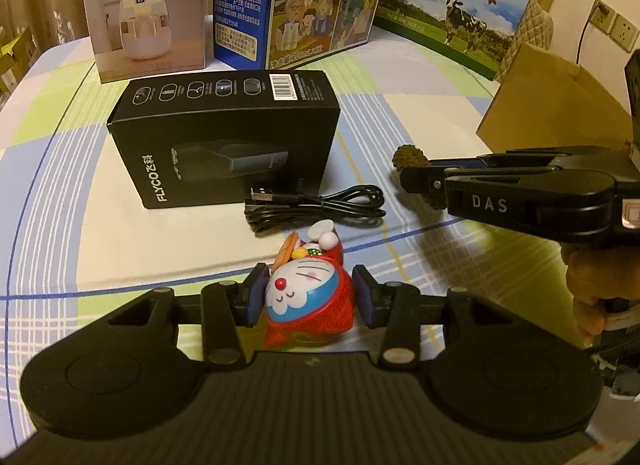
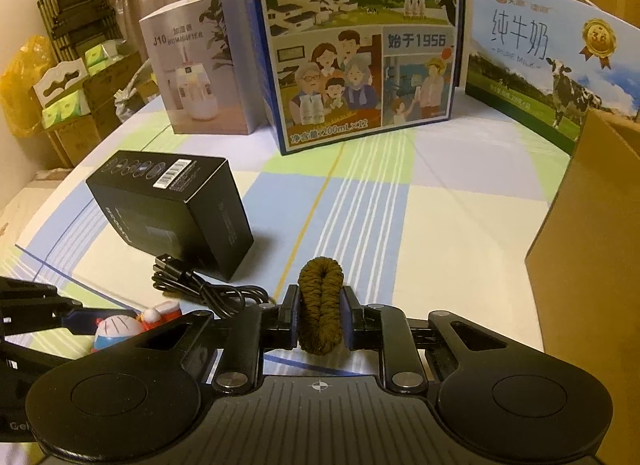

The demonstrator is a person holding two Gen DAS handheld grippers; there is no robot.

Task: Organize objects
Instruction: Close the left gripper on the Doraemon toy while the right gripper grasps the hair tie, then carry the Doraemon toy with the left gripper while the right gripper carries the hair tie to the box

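A small Doraemon figure in a red cloak [image 1: 304, 293] lies on the checked tablecloth [image 1: 420, 113]. My left gripper [image 1: 310, 269] is shut on it, one blue pad against each side. In the right wrist view the figure [image 2: 116, 331] shows at lower left with the left gripper [image 2: 80, 317] around it. My right gripper [image 2: 321, 289] is shut on a brown braided loop [image 2: 321, 305], squeezed narrow between the pads. From the left wrist view the right gripper [image 1: 404, 181] reaches in from the right, and the loop [image 1: 408, 155] sticks out past its tips.
A black Flyco box [image 1: 216, 137] lies mid-table with a coiled black USB cable [image 1: 320, 205] in front of it. A humidifier box [image 1: 148, 9] and two milk cartons [image 1: 312, 5] [image 1: 452, 9] stand at the back. An open cardboard box [image 2: 592, 245] stands on the right.
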